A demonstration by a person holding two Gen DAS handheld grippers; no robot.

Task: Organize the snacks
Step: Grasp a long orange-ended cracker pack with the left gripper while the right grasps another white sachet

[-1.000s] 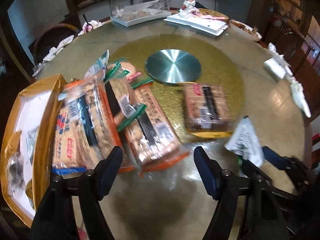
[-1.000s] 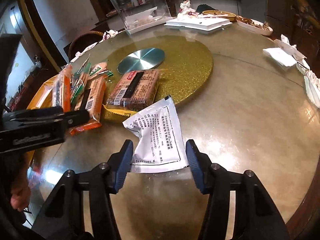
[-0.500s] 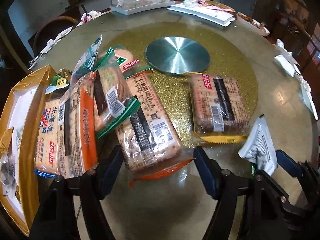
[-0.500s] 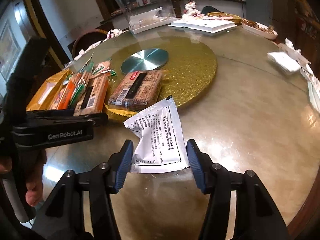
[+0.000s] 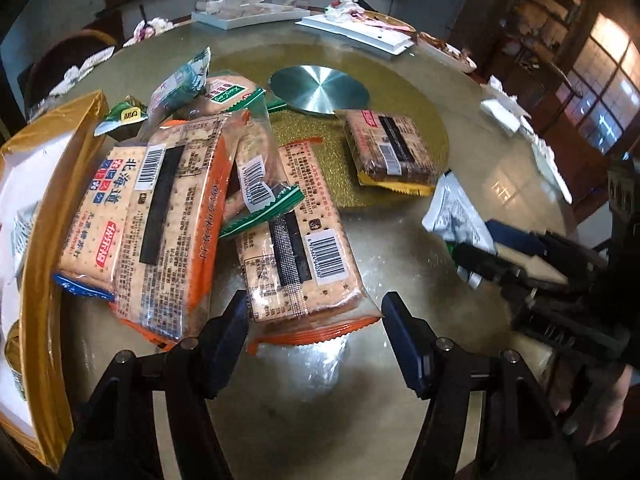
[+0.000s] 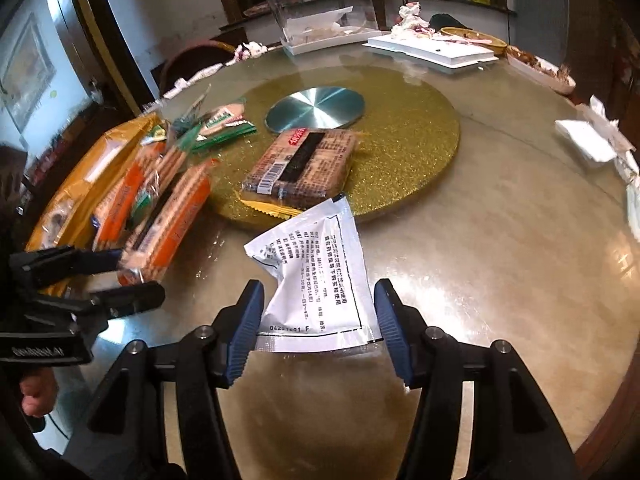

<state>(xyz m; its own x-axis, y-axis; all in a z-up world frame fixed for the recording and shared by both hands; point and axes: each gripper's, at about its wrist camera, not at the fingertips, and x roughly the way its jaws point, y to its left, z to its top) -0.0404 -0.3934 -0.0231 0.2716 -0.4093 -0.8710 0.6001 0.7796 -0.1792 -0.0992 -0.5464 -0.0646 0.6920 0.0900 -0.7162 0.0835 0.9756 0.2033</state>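
Observation:
Several cracker packs are piled at the table's left beside a gold tray [image 5: 44,240]. The nearest, an orange-edged cracker pack [image 5: 296,252], lies flat with its near end between the fingers of my left gripper [image 5: 314,312]. Those jaws are closing and stand just off its sides. A blue-edged pack [image 5: 120,208] and a green-edged pack [image 5: 256,176] lean on the pile. A brown pack with a yellow edge [image 6: 304,164] rests on the gold turntable [image 6: 408,132]. My right gripper [image 6: 320,304] is shut on a white sachet [image 6: 320,264], gripping its lower seam.
A steel disc [image 5: 320,88] sits at the turntable's centre. At the table's back stand a clear box [image 6: 320,12], a white tray [image 6: 432,50] and a dish of food [image 6: 540,72]. Napkins [image 6: 588,140] lie at the right edge. A chair [image 6: 192,60] stands behind.
My left gripper came forward and down onto the pile, so the orange-edged pack now lies between its narrowing jaws. The right gripper kept the sachet and rolled slightly.

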